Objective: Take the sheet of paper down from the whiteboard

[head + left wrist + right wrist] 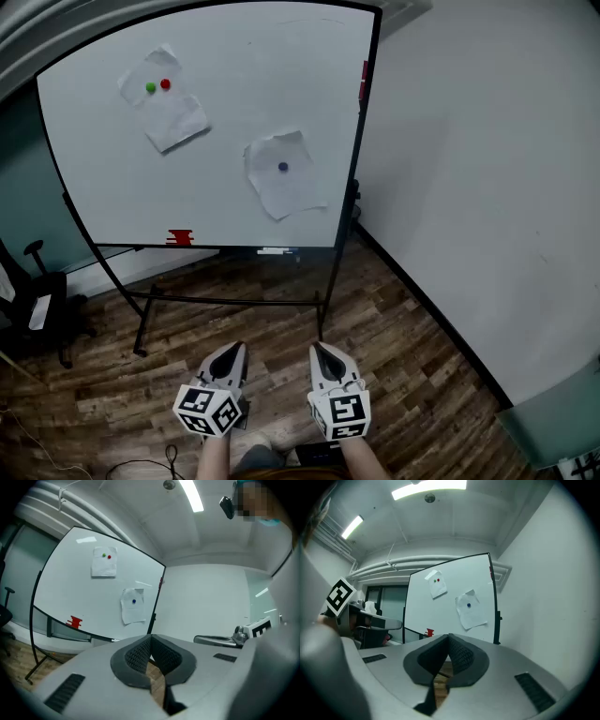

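Whiteboard (94, 169) carries blue-pinned sheet (286, 178), well beyond left tool (233, 349) and right tool (318, 349), closed empty.

i see white paper (291, 192), a blue magnet (283, 167) on it, on my white, black-framed whiteboard (103, 178); green magnet (150, 87) and red magnet (166, 83) near its top left corner.

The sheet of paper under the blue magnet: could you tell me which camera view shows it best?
The head view: the sheet faces the camera, large and whole. Both gripper views show it smaller and at more of an angle.
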